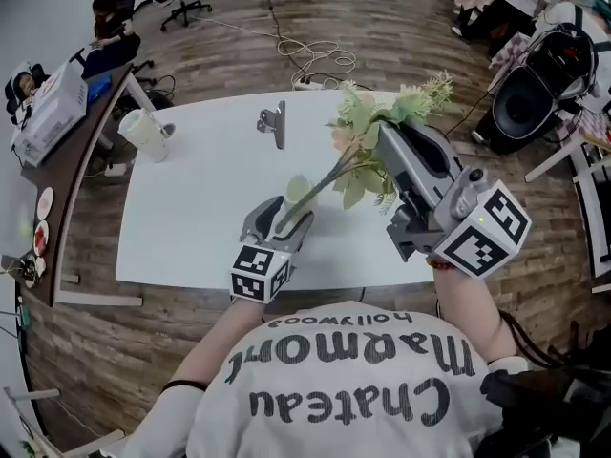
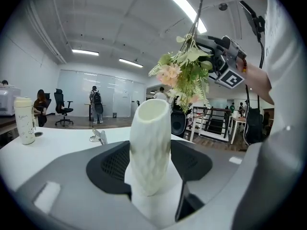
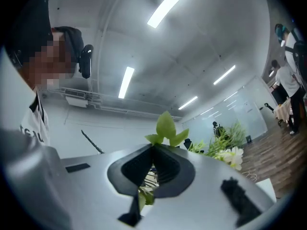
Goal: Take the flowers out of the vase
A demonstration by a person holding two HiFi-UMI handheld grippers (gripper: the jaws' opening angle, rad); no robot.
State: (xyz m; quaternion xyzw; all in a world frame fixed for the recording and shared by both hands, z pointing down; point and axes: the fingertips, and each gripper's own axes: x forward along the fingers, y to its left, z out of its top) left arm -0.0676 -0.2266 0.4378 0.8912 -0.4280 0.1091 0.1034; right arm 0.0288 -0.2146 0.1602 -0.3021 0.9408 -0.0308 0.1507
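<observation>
Between the jaws of the left gripper (image 2: 152, 169) we see the white ribbed vase (image 2: 150, 143). The jaws stand wide apart and their dark pads press on its two sides low down, so the vase rises upright from them toward 12 o'clock. Its mouth is open, with nothing standing in it. The right gripper (image 3: 153, 163) has its jaws drawn together on the flowers (image 3: 166, 128). Green leaves poke out past the tips toward 12 o'clock, and more leaf shows behind the pads at 6 o'clock. From the left gripper view the flowers (image 2: 184, 75) hang in the air at 1 o'clock of the vase's mouth, clear of it and well above it, with the right gripper (image 2: 204, 44) at their right. From the head view the left gripper (image 1: 284, 222) sits low at the middle of the white table (image 1: 191, 208) with the vase (image 1: 285, 219) in it. The flowers (image 1: 377, 122) lie at 1 o'clock of the vase, at the tips of the right gripper (image 1: 384, 139). A thin stem (image 1: 325, 181) runs from the bunch toward 7 o'clock, and in this view its end overlaps the vase's mouth. Farther out on the table, a metal clip (image 1: 274, 122) lies at 12 o'clock of the vase and a pale cup (image 1: 143, 134) at 10 o'clock, near the table's edge.
</observation>
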